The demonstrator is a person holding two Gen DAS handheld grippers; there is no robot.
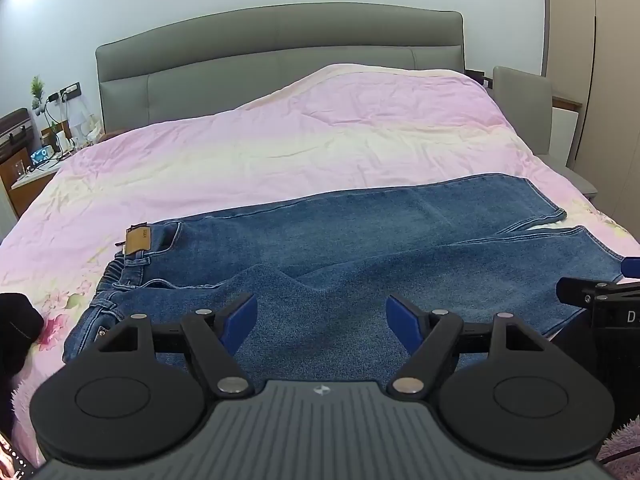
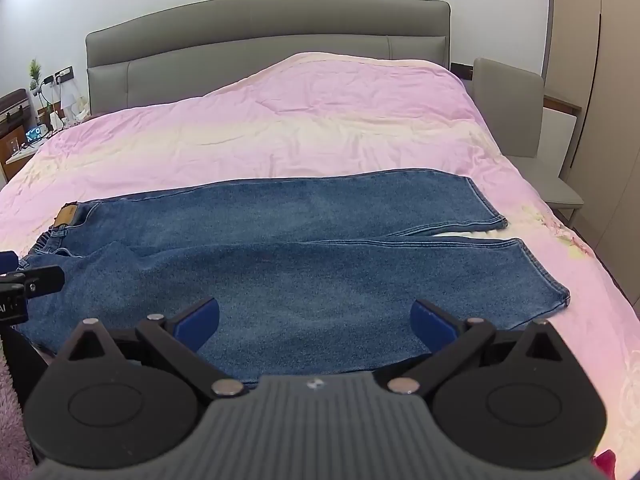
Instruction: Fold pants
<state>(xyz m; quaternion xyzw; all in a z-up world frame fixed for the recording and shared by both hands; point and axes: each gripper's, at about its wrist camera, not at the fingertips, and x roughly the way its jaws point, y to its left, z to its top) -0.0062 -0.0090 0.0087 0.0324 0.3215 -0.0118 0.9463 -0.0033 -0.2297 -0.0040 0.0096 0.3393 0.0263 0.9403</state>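
Note:
A pair of blue jeans [image 1: 340,248] lies flat across the pink bed cover, waistband with a tan leather patch [image 1: 137,241] at the left, two leg hems at the right. The jeans also show in the right wrist view [image 2: 300,248], with the near leg hem [image 2: 544,280] at the right. My left gripper [image 1: 322,320] is open and empty, just above the near edge of the jeans by the seat. My right gripper [image 2: 316,322] is open and empty above the near leg. Each gripper shows at the other view's edge.
The pink and cream bed cover [image 1: 320,136] spreads to a grey headboard [image 1: 280,52]. A nightstand with cables and a plant [image 1: 44,136] stands at the far left. A grey chair [image 2: 532,128] stands at the bed's right side. A dark item [image 1: 18,332] lies at the left edge.

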